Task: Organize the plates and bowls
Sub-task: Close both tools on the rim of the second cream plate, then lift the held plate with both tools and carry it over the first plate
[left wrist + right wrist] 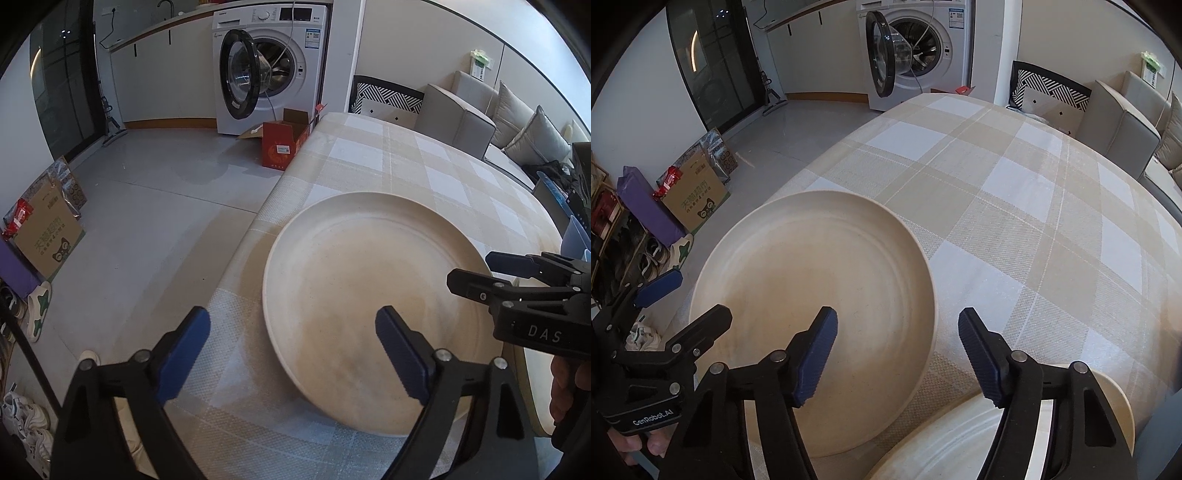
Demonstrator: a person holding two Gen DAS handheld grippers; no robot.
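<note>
Large cream plate (pixel 369 295) flat on checked tablecloth (pixel 369 155), near table's left edge. Left gripper (pixel 291 354) released, straddling plate's near rim, no contact. Right gripper (pixel 897 354) released, empty, over plate's right rim. Second plate (pixel 945 443) under right gripper.

Lived-in home, open-plan laundry nook and lounge.
Front-loading washing machine (pixel 271 70) with door open at far centre under a white counter, grey sofa (pixel 480 118) far right, checked tablecloth (pixel 1015 192) on a dining table, cardboard boxes (pixel 48 229) and shoes (pixel 38 306) along the left wall.
</note>
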